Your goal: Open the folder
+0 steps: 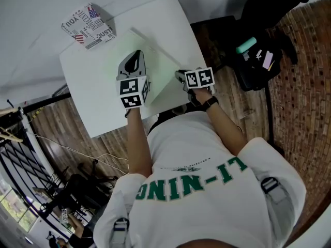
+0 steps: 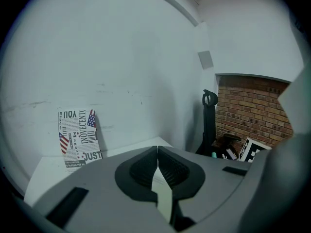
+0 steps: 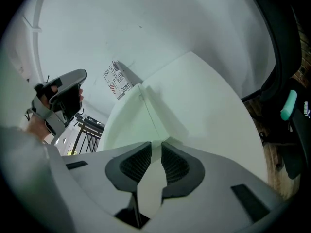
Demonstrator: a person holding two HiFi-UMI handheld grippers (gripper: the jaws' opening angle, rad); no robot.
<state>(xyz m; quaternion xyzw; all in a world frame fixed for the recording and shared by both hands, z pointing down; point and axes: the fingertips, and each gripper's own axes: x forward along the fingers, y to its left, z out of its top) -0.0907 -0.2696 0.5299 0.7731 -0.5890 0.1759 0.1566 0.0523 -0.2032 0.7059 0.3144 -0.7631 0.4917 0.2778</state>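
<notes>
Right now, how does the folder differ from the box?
The folder is plain and pale; the box is printed with words and flags. The folder lies partly open mid-table; the box stands upright at the far corner. Both are on the white table.

Folder (image 1: 161,72) on table (image 1: 93,92), box (image 1: 89,26) behind

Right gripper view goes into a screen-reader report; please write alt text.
The right gripper has its jaws closed on the near edge of a pale folder on a white table; the left gripper is held up at the picture's left edge.
</notes>
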